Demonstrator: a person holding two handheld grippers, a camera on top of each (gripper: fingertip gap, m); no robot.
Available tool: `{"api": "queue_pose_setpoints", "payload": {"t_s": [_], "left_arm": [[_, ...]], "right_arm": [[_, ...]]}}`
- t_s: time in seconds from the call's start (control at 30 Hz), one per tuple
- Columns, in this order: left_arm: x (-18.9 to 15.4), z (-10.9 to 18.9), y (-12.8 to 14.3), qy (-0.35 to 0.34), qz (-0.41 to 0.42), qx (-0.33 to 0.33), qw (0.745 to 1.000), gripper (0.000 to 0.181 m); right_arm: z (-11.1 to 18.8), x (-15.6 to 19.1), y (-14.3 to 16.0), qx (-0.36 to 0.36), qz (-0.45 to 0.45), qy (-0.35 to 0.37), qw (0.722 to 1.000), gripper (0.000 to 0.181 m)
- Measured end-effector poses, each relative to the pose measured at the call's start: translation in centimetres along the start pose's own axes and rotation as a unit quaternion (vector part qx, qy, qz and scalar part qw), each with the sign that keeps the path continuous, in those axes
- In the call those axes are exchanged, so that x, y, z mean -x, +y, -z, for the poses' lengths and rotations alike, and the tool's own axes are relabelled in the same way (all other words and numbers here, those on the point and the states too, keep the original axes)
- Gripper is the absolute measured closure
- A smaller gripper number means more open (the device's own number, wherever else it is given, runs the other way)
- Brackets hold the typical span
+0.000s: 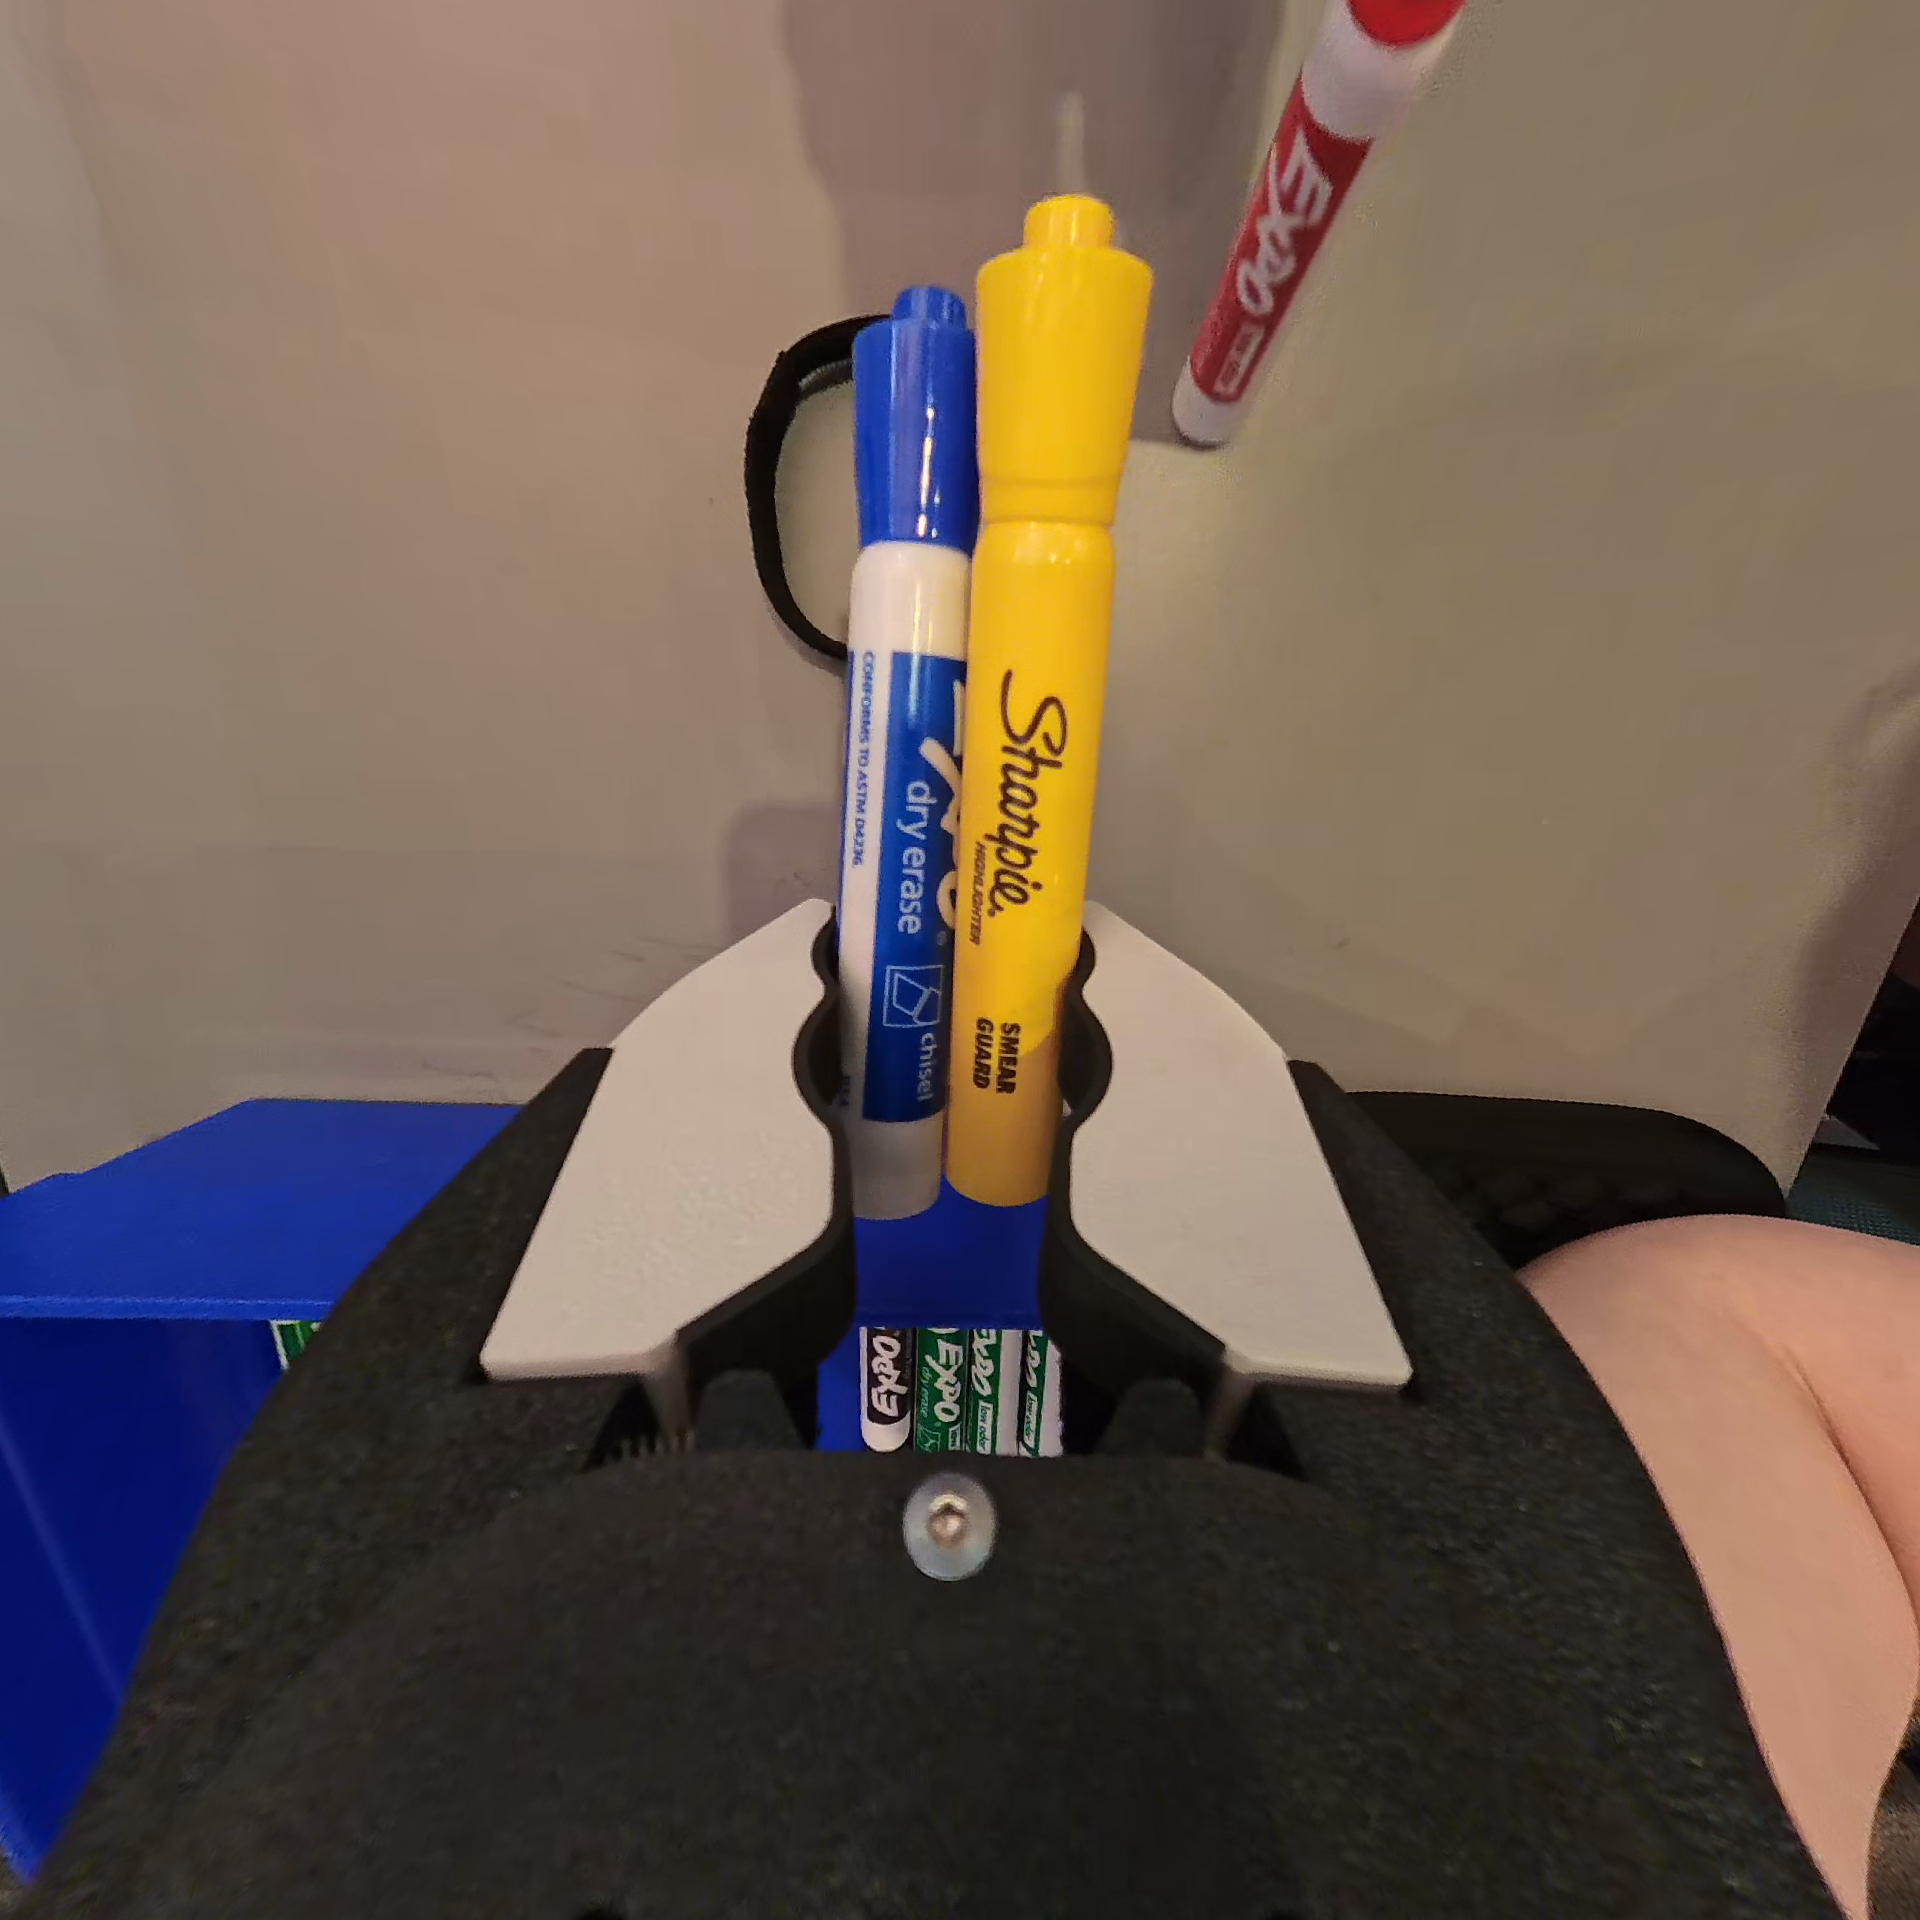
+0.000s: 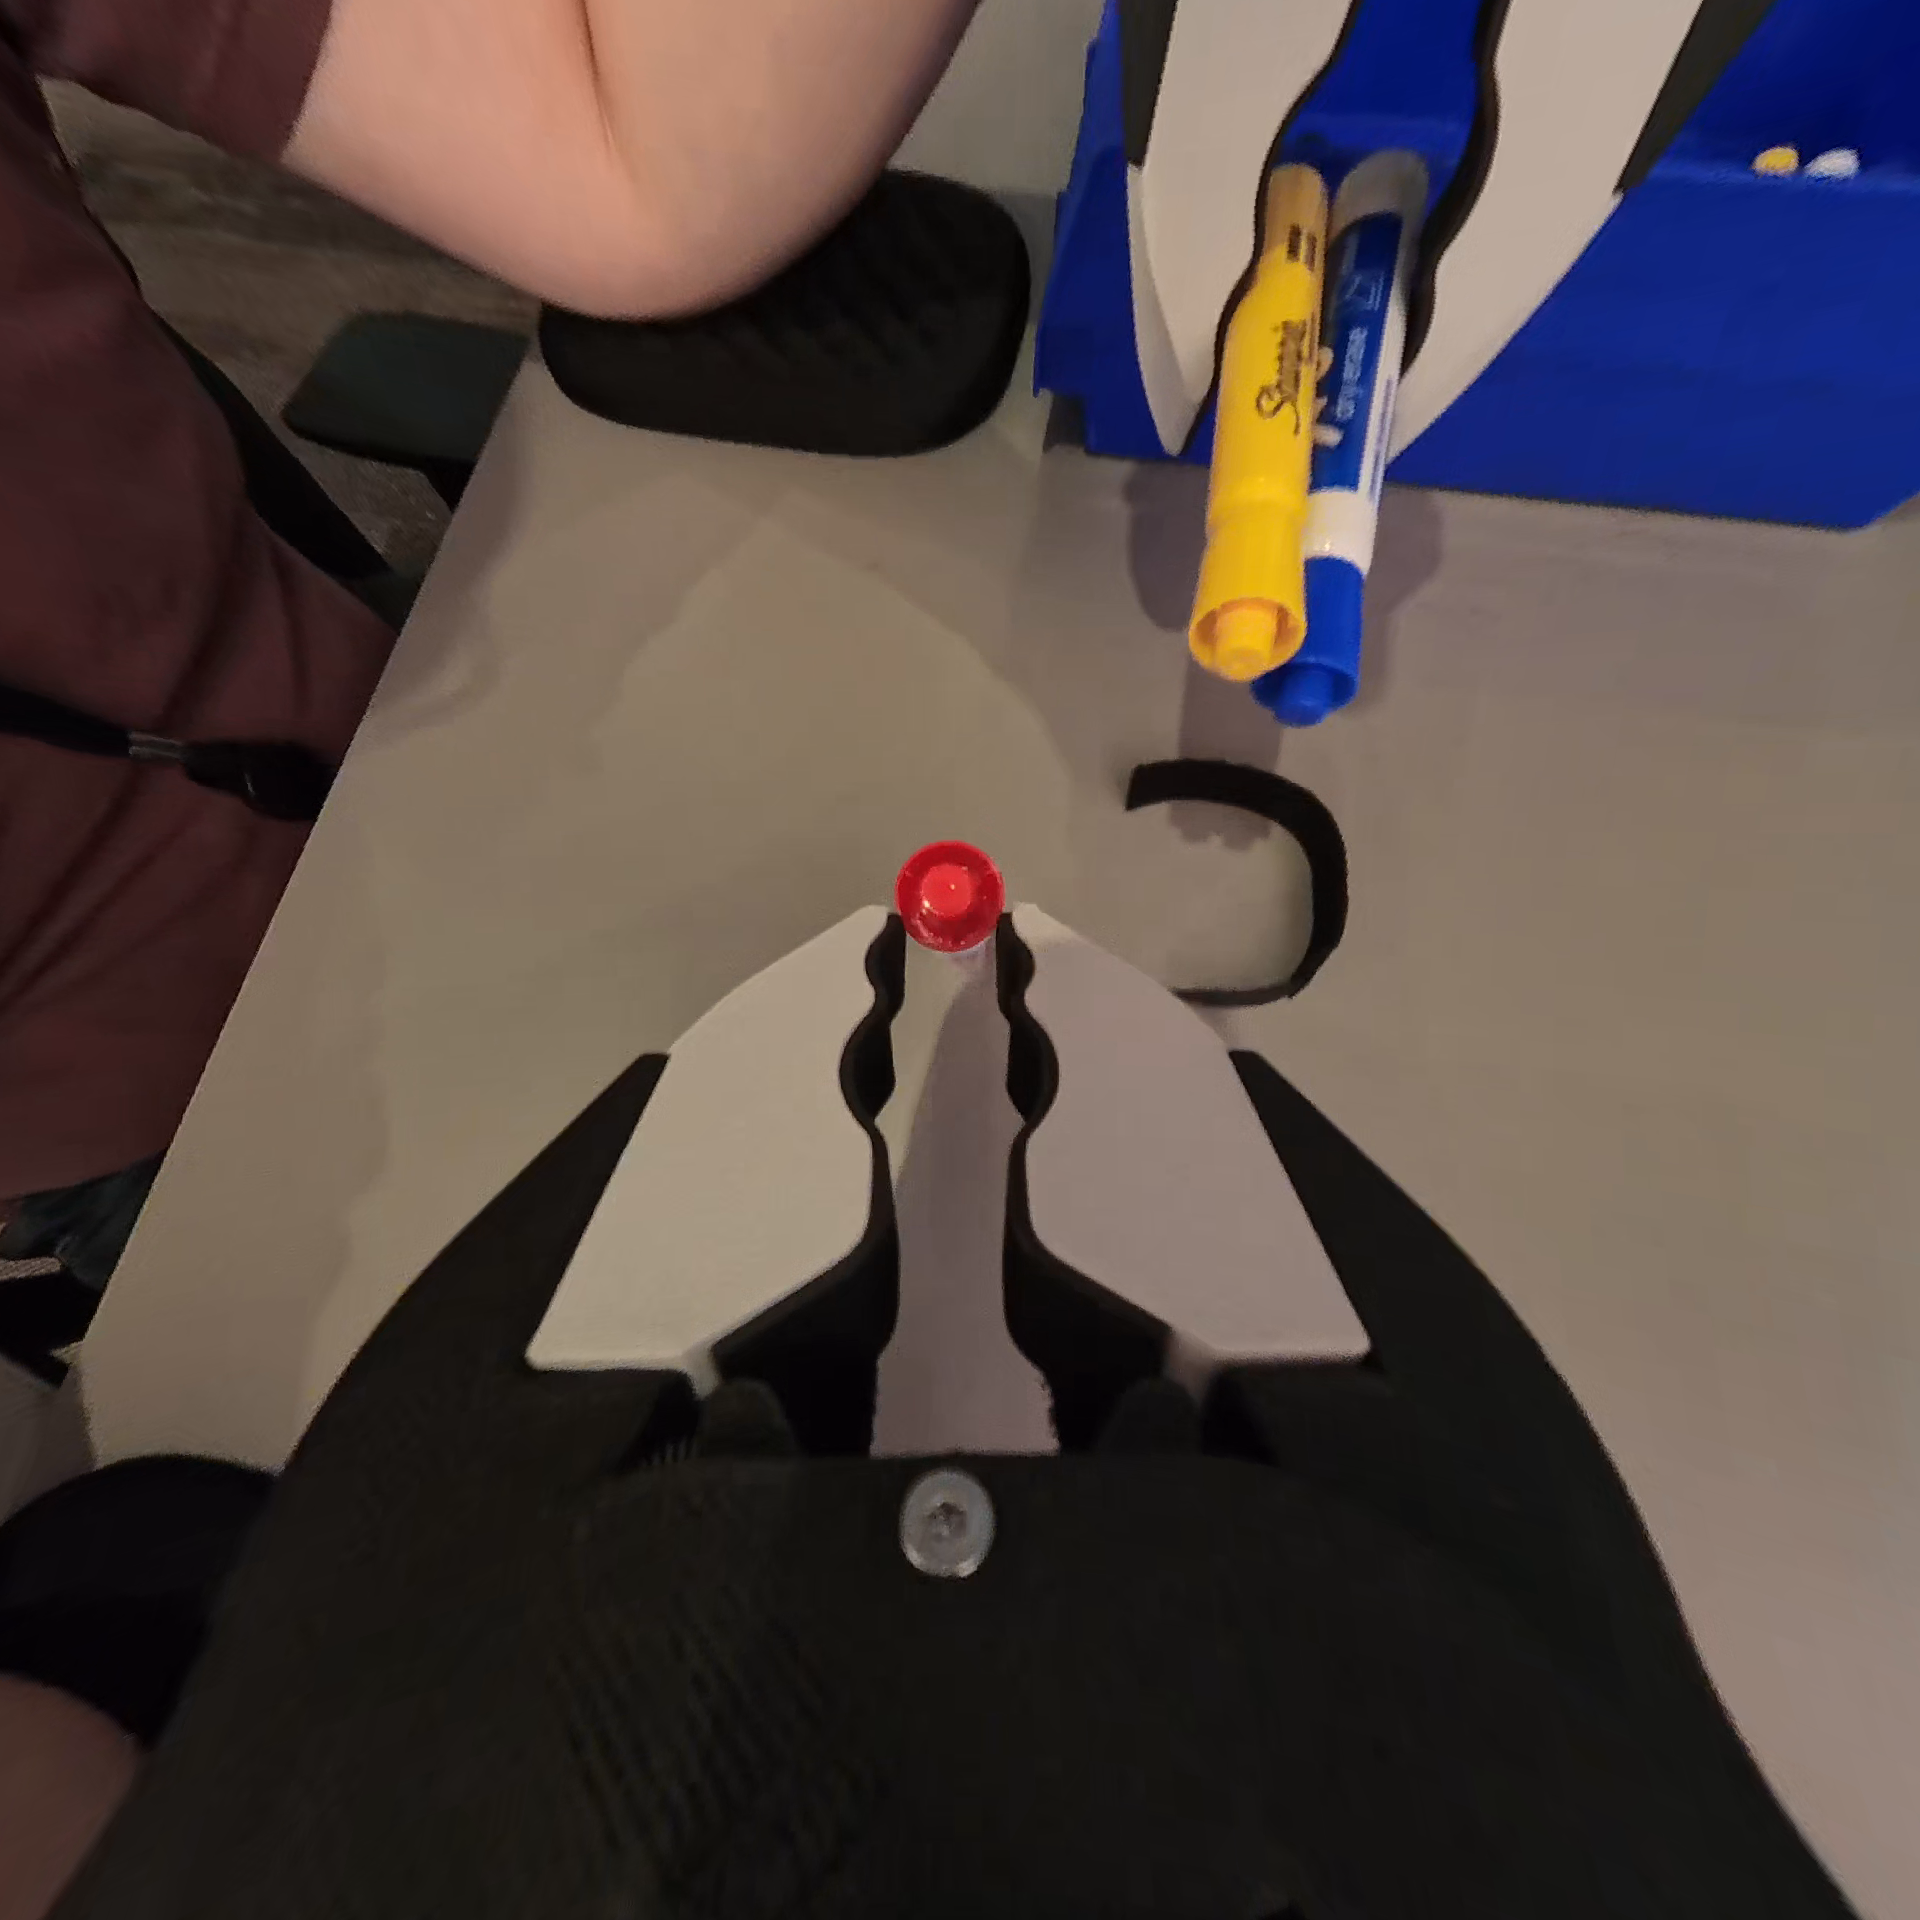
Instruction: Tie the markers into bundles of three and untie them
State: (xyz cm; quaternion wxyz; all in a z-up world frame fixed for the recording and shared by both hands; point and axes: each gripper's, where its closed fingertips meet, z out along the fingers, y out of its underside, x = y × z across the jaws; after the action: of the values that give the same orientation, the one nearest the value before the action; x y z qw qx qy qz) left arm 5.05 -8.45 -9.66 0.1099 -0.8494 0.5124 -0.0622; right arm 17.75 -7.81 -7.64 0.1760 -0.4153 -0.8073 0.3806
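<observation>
While the left gripper (image 1: 951, 1039) clamps a blue marker (image 1: 909, 790) and a yellow highlighter (image 1: 1039, 727) side by side, caps pointing away over the grey bench (image 1: 416, 727), a black strap (image 1: 774, 499) curls behind them and a red marker (image 1: 1288, 208) hangs at upper right. A blue bin (image 1: 156, 1247) of markers sits below.

Seen from the right wrist, the right gripper (image 2: 948, 935) pinches the red marker end-on at its tips, pointing down at the bench near its left edge; the strap (image 2: 1299, 883) lies just right, an open loop.
</observation>
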Motion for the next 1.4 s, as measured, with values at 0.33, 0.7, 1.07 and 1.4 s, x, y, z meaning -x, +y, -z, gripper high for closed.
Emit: {"api": "queue_pose_setpoints", "payload": {"t_s": [0.33, 0.7, 1.07, 1.4], "left_arm": [[-0.2, -0.3, -0.1, 0.002, 0.0, 0.009, 1.0, 0.143], [0.0, 0.2, 0.3, -0.004, 0.007, 0.006, 1.0, 0.143], [-0.2, 0.8, 0.4, -0.007, 0.007, -0.003, 1.0, 0.142], [0.3, 0.3, 0.8, -0.008, 0.019, 0.013, 1.0, 0.143]], "right_arm": [[2.7, -0.8, 6.0, 0.147, -0.08, 0.048, 0.985, 0.165], [2.0, -1.6, 11.3, 0.304, -0.111, 0.077, 0.943, 0.172], [1.0, -3.0, 11.1, 0.306, -0.082, 0.116, 0.941, 0.141], [-2.0, -3.8, 12.0, 0.301, -0.088, 0.103, 0.944, 0.163]]}}
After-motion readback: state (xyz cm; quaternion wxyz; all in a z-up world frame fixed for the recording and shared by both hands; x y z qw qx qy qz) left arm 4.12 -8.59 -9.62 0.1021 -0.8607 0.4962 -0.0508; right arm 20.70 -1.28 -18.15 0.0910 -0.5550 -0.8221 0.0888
